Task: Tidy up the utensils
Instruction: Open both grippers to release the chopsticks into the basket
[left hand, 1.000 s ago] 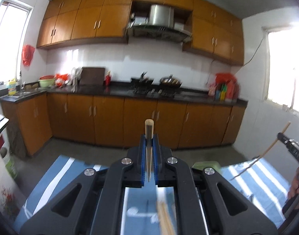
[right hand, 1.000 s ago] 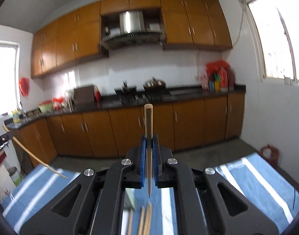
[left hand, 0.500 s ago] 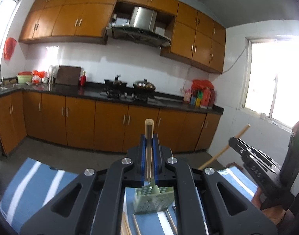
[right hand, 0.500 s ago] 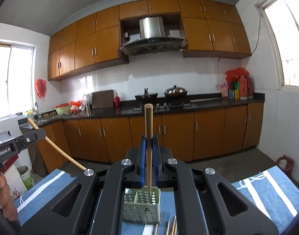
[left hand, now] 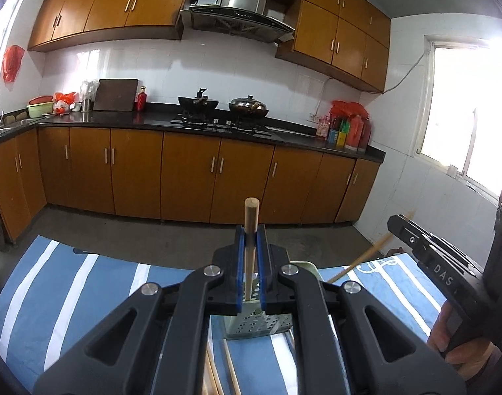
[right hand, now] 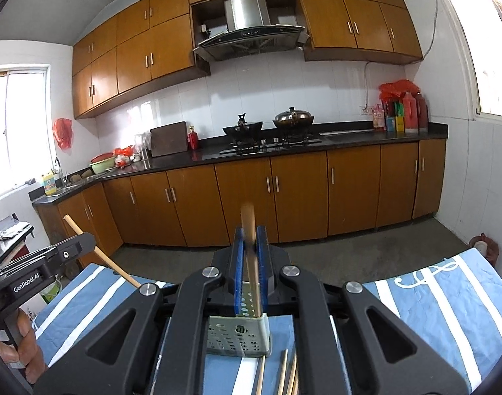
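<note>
Between the blue pads of the left gripper (left hand: 250, 237) a first chopstick (left hand: 251, 217) is clamped upright, the jaws being drawn in narrowly against it; its round top rises above the pads. Its lower end is seen over the green perforated holder (left hand: 251, 326), which stands just beyond the gripper's body; whether the tip is inside cannot be told.

At the right gripper (right hand: 250, 240) the jaws have just been opening and are set only slightly apart. A second chopstick (right hand: 248, 220) is seen between them, blurred and leaning a little, with its lower end reaching down into the holder's open top.

The holder is placed on a blue cloth with white stripes (right hand: 432, 302). Several loose chopsticks (right hand: 285, 372) are laid on the cloth just in front of the holder, on the near side.

Each gripper is gripped by a hand: the left hand (right hand: 17, 339) is shown at the edge of the right wrist view, the right hand (left hand: 461, 352) at the edge of the left wrist view.

Beyond the cloth, brown base cabinets (right hand: 300, 194) are ranged under a black counter (right hand: 349, 138), on which two woks (right hand: 293, 118) are set.
</note>
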Action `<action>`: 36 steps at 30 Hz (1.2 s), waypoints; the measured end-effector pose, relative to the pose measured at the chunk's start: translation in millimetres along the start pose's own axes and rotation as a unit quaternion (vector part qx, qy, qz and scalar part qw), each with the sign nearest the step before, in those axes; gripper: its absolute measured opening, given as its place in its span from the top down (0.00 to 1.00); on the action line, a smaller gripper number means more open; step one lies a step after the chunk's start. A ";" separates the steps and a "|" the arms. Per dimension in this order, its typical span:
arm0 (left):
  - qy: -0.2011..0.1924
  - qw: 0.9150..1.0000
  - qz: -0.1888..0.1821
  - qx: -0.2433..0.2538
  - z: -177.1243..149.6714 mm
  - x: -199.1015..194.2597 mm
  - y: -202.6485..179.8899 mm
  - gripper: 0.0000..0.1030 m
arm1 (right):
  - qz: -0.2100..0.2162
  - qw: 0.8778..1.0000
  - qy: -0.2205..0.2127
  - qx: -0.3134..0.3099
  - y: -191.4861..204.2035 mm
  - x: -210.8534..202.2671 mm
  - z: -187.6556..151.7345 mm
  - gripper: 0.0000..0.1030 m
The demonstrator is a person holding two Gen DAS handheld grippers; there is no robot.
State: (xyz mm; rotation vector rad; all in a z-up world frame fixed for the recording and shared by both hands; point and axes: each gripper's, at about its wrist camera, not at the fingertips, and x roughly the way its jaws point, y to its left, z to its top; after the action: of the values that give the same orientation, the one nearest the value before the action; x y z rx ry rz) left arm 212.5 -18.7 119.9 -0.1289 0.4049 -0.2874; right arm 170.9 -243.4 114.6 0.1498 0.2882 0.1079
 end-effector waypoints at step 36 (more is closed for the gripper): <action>0.174 0.982 0.059 -0.032 -192.7 -22.7 59.7 0.62 | -0.026 0.953 0.299 0.045 -46.8 18.2 -209.3 0.86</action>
State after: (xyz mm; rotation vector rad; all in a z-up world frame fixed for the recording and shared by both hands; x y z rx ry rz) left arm 129.3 32.2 -58.2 -0.1163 0.7669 -0.1798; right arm 131.4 -259.6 -96.4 0.1977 0.9041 0.0854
